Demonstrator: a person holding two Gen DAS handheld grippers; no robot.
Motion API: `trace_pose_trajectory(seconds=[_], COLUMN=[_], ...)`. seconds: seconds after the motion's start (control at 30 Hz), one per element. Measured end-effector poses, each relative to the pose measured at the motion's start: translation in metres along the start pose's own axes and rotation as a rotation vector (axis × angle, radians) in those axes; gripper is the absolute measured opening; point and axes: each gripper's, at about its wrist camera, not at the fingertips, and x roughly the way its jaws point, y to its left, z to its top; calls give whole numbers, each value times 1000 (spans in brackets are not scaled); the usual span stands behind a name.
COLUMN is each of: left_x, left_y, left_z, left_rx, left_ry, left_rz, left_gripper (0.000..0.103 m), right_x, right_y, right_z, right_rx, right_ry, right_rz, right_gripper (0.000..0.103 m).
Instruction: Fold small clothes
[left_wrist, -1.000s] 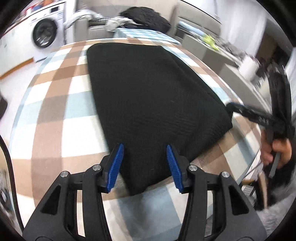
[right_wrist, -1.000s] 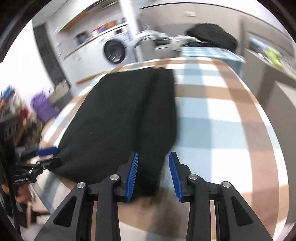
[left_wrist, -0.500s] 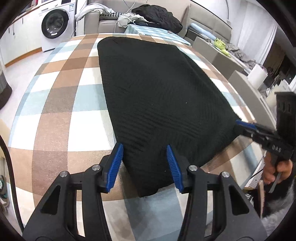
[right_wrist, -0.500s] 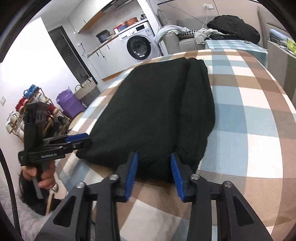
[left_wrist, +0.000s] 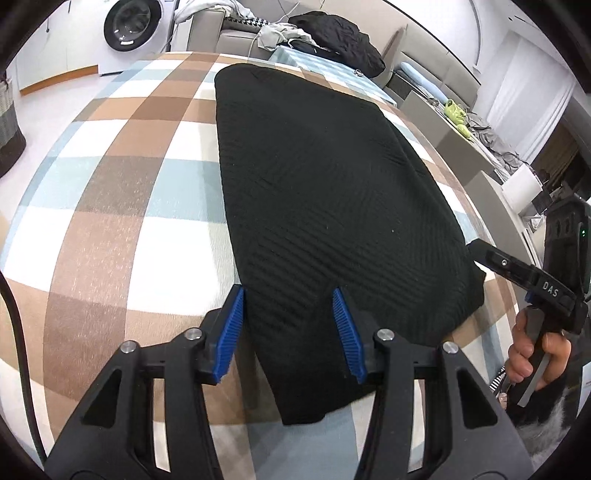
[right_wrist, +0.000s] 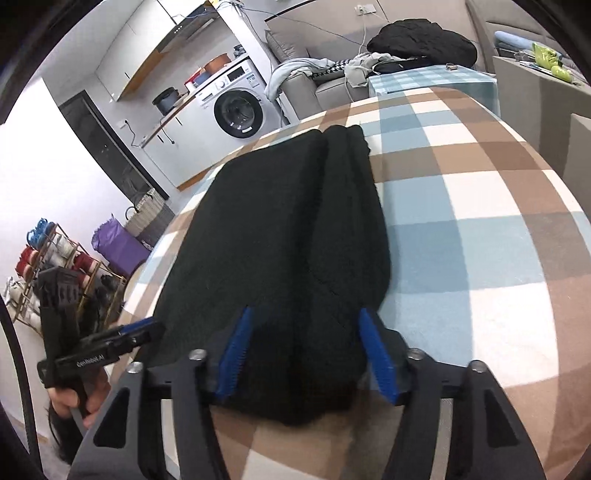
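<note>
**Both grippers at near edge of folded black knit**

Checked tablecloth (left_wrist: 110, 206), brown, blue and white, covering whole table. Folded black knit garment (left_wrist: 325, 192) lying flat along it, long axis running away from both cameras, far end narrower. Right side of garment doubled into a thick rolled fold, seen in right wrist view (right_wrist: 347, 229). Near edge close to table's front edge, near corner resting on cloth.

Left gripper (left_wrist: 288, 328) low over near left corner of garment, jaws partly apart, blue pads (left_wrist: 231, 328) either side of the fabric corner, gap visible on both sides, nothing gripped. Same gripper seen from right wrist view (right_wrist: 140, 328), tips just at garment's left edge; contact not resolvable there.

Right gripper (right_wrist: 308, 356) straddling near right end of garment, jaws opening, thick fold between blue pads (right_wrist: 380, 362), pads not pressing it. Seen from left wrist view (left_wrist: 480, 251), tip at garment's right corner.

Person's hand (left_wrist: 532, 347) on right gripper's handle. Other hand (right_wrist: 79, 400) on left gripper's handle.

Background: washing machine (right_wrist: 240, 114), sofa piled with clothes (left_wrist: 332, 33).
</note>
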Motion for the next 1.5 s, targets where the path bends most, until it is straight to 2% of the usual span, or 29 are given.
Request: trace_pose_trajectory(seconds=[0.13,0.27,0.3,0.33,0.4,0.47,0.5,0.63,0.8,0.93,1.03,1.1,1.13,1.23,1.3,1.33,1.4,1.47,1.5], left_x=[5,10,11,12,15,17,19,30,46,51,48,45,41,27,15,8,-3,-14,-18], left_y=[-2,0,0,-1,-3,-3,-3,1,1,-1,-1,1,2,2,-1,-4,-8,-12,-14], left_z=[5,12,13,14,18,24,28,49,78,85,82,80,79,75,72,71,69,67,65], left_rx=[12,10,14,20,35,51,63,67,85,104,115,107,97,99,115,130,146,160,169], left_ry=[-2,-3,-4,-6,-11,-18,-23,-40,-66,-78,-87,-90,-97,-132,-163,-186,-221,-269,-286], left_rz=[12,8,9,11,21,38,50,66,94,111,121,121,127,130,135,134,132,124,122], left_gripper=[34,30,30,29,28,27,27,26,26,26,27,27,27,28,30,35,48,66,69], right_x=[8,15,18,19,24,26,28,36,53,56,53,48,46,36,26,20,11,1,-2], right_y=[6,5,5,5,9,15,17,16,14,11,10,12,13,16,18,19,21,25,26], right_z=[6,8,8,8,7,7,8,13,32,41,38,35,34,35,36,36,37,37,37], right_rx=[-35,-55,-58,-62,-87,-106,-115,-98,-62,-34,-25,-35,-39,-54,-68,-81,-103,-129,-136], right_ry=[-2,1,9,12,29,29,27,23,0,-11,-17,-23,-26,-44,-68,-85,-111,-137,-145], right_rz=[-36,-134,-136,-132,-119,-97,-101,-99,-150,-176,-183,-199,-199,-197,-192,-188,-181,-165,-161], right_gripper=[68,68,67,64,42,32,30,30,30,30,34,42,42,43,49,53,68,74,78])
